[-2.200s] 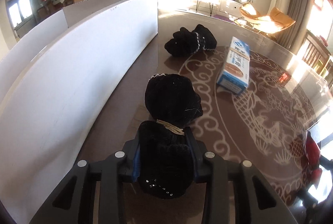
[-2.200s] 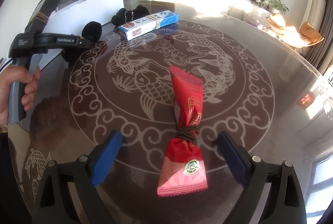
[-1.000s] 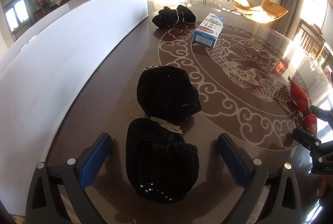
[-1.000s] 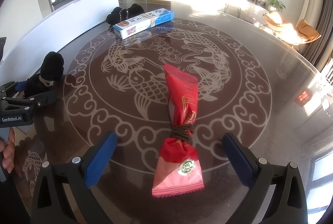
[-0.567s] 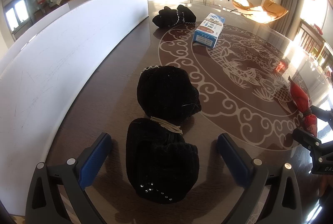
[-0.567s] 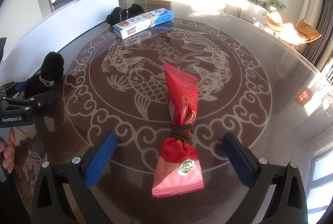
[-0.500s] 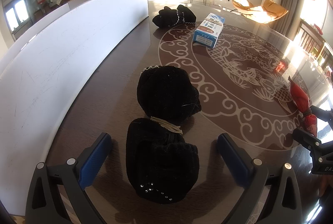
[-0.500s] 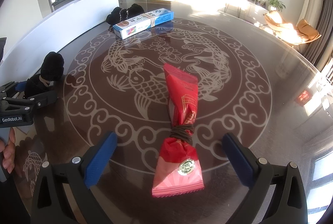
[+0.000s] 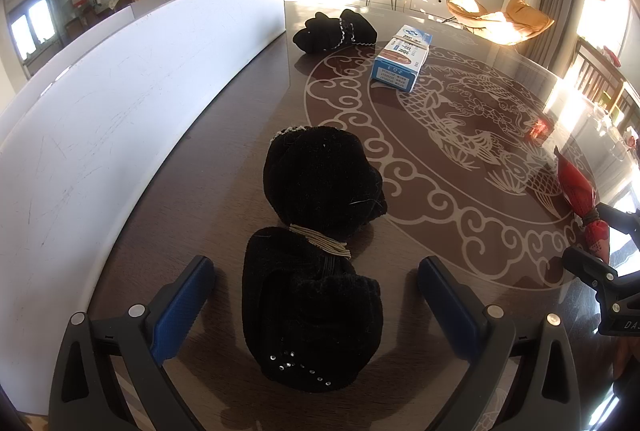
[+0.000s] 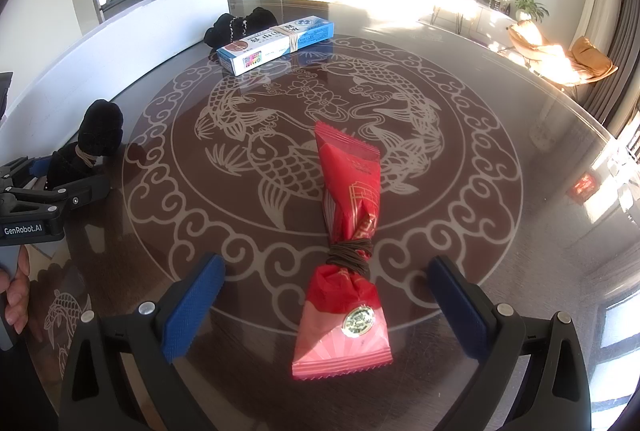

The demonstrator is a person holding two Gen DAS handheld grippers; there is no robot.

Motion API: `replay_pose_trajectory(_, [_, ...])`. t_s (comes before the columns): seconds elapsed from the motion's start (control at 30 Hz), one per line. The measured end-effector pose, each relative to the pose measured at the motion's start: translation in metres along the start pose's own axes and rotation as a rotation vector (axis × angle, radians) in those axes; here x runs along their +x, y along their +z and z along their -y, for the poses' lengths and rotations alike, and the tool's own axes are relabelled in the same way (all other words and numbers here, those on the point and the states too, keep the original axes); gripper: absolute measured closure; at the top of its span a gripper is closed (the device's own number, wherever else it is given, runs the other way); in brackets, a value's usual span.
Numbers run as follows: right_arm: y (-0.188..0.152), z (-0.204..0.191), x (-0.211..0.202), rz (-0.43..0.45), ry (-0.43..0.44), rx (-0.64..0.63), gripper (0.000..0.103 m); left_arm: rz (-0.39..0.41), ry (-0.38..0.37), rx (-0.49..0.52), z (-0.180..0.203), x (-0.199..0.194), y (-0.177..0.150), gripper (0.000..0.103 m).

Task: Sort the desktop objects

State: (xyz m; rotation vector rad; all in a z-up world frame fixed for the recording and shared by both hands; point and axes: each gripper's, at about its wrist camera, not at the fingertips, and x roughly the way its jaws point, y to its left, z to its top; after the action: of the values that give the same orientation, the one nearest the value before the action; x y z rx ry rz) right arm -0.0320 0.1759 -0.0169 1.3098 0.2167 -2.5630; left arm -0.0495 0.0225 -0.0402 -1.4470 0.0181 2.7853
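Directly ahead of the left gripper, jaws spread wide with blue pads clear on either side: a black knitted bundle of fabric tied round its middle with a pale elastic band, lying flat on the dark glass tabletop with a pale fish-and-cloud pattern, its nearer half between the fingers, touching neither. Close along the left of this gripper, a long white board standing on edge. Farther ahead, a second black fabric bundle trimmed with pale stitching, and just right of it a long blue and white cardboard box wrapped with a rubber band. Far to the right, part of a red packet and the other tool's black fingers.

Straight ahead of the right gripper, likewise wide open, blue pads well off to each side: a red crinkled foil snack packet cinched with a brown elastic band, flat on the table, its gold-sealed end nearest and lying between the fingers, untouched. Far ahead and a little left, the blue and white box, with black fabric behind it. Off to the left, the tied black bundle beside the white board, framed by the left gripper's fingers, with a hand on that tool's grey handle at the picture's edge.
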Motion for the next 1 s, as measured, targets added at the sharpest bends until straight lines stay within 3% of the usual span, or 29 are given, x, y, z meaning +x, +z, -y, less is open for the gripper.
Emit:
replay_pose_trajectory(0.47, [0.000, 0.000, 0.000, 0.000, 0.000, 0.000, 0.001, -0.004, -0.007, 0.004, 0.000, 0.000, 0.000, 0.000])
replay_pose_trajectory(0.73, [0.011, 0.004, -0.003, -0.073, 0.057, -0.067, 0.001, -0.057, -0.094, 0.136, -0.005, 0.002, 0.006, 0.000])
replay_pose_trajectory(0.8, [0.015, 0.006, -0.003, -0.095, 0.063, -0.091, 0.008, -0.073, -0.081, 0.140, -0.005, 0.003, 0.010, 0.002])
replay_pose_trajectory(0.87, [0.017, 0.011, 0.003, -0.142, 0.086, -0.084, 0.036, -0.041, -0.102, 0.154, -0.006, -0.002, 0.012, 0.035])
replay_pose_trajectory(0.9, [0.019, 0.010, 0.001, -0.142, 0.070, -0.099, 0.043, -0.028, -0.110, 0.163, -0.007, -0.005, 0.013, 0.061])
replay_pose_trajectory(0.93, [0.021, 0.009, -0.001, -0.152, 0.080, -0.110, 0.065, -0.022, -0.110, 0.168, -0.008, -0.007, 0.013, 0.069])
replay_pose_trajectory(0.97, [0.022, 0.009, -0.002, -0.160, 0.080, -0.123, 0.079, -0.010, -0.125, 0.163, -0.011, -0.011, 0.011, 0.070])
replay_pose_trajectory(1.0, [0.022, 0.009, -0.003, -0.171, 0.074, -0.129, 0.079, 0.010, -0.154, 0.148, -0.016, -0.018, 0.009, 0.070])
